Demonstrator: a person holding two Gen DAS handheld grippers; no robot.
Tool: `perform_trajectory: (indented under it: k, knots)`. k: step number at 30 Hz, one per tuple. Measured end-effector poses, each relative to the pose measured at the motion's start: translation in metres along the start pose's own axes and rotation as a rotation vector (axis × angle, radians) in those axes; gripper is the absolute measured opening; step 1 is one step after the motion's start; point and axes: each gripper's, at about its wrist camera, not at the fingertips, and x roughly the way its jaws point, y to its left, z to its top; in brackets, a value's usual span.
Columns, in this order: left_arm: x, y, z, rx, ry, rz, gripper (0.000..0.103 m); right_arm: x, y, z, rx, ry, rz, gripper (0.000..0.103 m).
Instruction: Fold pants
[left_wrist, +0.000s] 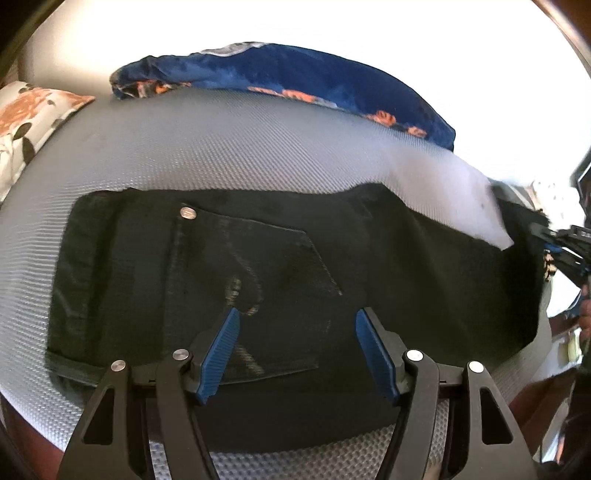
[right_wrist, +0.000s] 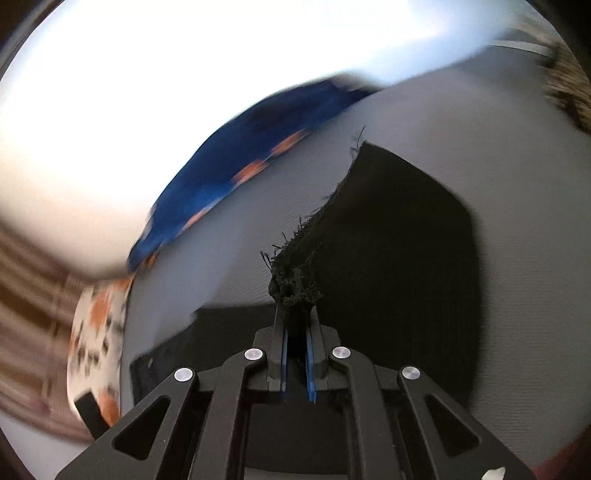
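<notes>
Black pants (left_wrist: 280, 258) lie flat on a grey textured mat (left_wrist: 207, 147), back pocket and a silver button (left_wrist: 187, 213) facing up. My left gripper (left_wrist: 297, 321) hovers open just above the pocket area, empty. My right gripper (right_wrist: 295, 314) is shut on the frayed hem of a pant leg (right_wrist: 295, 284) and holds it lifted above the mat; the leg (right_wrist: 399, 258) trails away to the right. The right gripper also shows at the right edge of the left wrist view (left_wrist: 565, 240), at the far end of the pants.
A blue floral cloth (left_wrist: 280, 74) lies at the mat's far edge, also in the right wrist view (right_wrist: 236, 170). A white and orange floral pillow (left_wrist: 29, 122) sits at the left. The right wrist view is motion-blurred.
</notes>
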Motion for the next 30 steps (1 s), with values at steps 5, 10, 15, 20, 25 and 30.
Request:
perform_trajectory:
  k: [5,10,15,20,25,30]
  knots:
    - [-0.013,0.017,-0.001,-0.034,-0.016,-0.004,0.067,0.07,0.075,-0.04,-0.145,0.177,0.085,0.008]
    - [-0.019,0.025,0.0,-0.052,-0.011,-0.037,0.066,0.119,0.114,-0.105,-0.316,0.365,0.053,0.009]
    - [-0.019,0.018,0.005,-0.051,-0.006,-0.084,0.066,0.124,0.125,-0.136,-0.442,0.399,0.003,0.009]
    - [-0.01,0.002,0.01,-0.062,0.027,-0.176,0.066,0.12,0.131,-0.139,-0.505,0.401,0.0,0.018]
    - [-0.003,-0.01,0.01,-0.09,0.08,-0.264,0.066,0.102,0.135,-0.136,-0.508,0.376,0.033,0.046]
    - [0.011,-0.02,0.01,-0.137,0.162,-0.341,0.065,0.071,0.115,-0.119,-0.453,0.301,0.008,0.049]
